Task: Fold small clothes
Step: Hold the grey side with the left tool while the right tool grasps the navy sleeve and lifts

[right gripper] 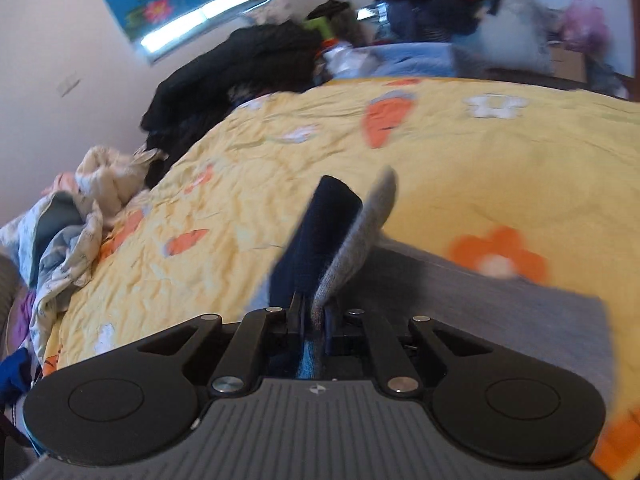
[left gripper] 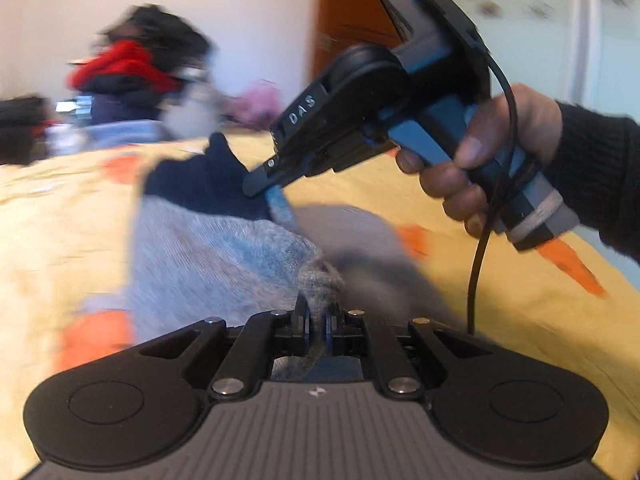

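Both hand-held grippers, left [left gripper: 318,312] and right [left gripper: 264,188], are pinched tight on one small grey and navy garment [left gripper: 208,236]. It hangs stretched between them, just over the yellow bed [left gripper: 68,200]. Folding looks only begun; other clothes [right gripper: 248,60] wait far ahead.

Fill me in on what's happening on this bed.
A person is folding a small sock, grey with a navy toe, over a yellow bedspread with a handheld gripper in each hand. The left gripper is shut on one grey end of the sock. The right gripper, held in the person's hand, is shut on the navy end. The sock is stretched between them. Piles of other clothes sit at the bed's far edge.
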Tool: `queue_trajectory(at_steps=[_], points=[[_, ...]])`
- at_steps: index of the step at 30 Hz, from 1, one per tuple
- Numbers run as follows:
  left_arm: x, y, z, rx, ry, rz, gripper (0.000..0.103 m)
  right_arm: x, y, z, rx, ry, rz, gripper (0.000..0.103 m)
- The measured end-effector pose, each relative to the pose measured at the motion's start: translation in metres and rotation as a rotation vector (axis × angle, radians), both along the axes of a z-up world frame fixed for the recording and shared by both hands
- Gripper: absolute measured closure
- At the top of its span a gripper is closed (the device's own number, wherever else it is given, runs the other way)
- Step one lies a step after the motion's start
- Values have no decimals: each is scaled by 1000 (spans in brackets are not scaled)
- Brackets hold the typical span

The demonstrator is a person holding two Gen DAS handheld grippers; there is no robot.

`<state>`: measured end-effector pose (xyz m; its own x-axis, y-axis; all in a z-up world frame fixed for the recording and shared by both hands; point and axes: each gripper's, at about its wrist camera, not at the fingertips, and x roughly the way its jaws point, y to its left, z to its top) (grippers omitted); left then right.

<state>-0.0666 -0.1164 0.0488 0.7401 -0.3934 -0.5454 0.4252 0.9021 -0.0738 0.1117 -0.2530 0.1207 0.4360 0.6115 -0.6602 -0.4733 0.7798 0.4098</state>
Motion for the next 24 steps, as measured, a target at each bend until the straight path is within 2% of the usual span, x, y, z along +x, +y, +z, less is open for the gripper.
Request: queue_trajectory(at_steps=[4, 6, 7, 9, 11, 13, 15, 17, 18, 20, 21, 22, 23, 24], points=[[-1, -54, -27, 75, 67, -115, 96, -9, -80, -45, 7, 98, -143, 89], [-6, -63, -33, 115, 54, -131, 96, -16, -99, -67, 18, 126, -200, 89], [-6, -64, -35, 128, 50, -130, 96, -19, -106, -76, 30, 140, -226, 85], [-2, -60, -35, 131, 58, -121, 96, -24, -117, -84, 115, 153, -259, 81], [-1, -64, -31, 130, 57, -110, 96, -20, -127, -87, 220, 170, -288, 66], [-6, -71, -27, 140, 38, -105, 96, -11, -135, -85, 317, 175, -326, 44], [-9, -78, -29, 155, 23, -106, 96, -1, -135, -81, 370, 162, -328, 40], [-10, -81, -28, 171, 10, -109, 96, 11, -125, -80, 372, 176, -299, 37], [-12, -83, -28, 178, 4, -110, 96, 15, -119, -80, 356, 185, -282, 31], [-14, -84, -29, 186, 5, -109, 96, 24, -105, -85, 311, 191, -271, 32], [-14, -84, -30, 185, 10, -105, 96, 27, -100, -88, 307, 202, -259, 40], [-15, -84, -30, 179, 21, -100, 96, 28, -93, -92, 300, 210, -241, 64], [-11, -83, -29, 169, 40, -94, 96, 27, -88, -94, 273, 205, -227, 75], [-11, -82, -25, 164, 54, -90, 96, 25, -83, -94, 241, 177, -220, 76]])
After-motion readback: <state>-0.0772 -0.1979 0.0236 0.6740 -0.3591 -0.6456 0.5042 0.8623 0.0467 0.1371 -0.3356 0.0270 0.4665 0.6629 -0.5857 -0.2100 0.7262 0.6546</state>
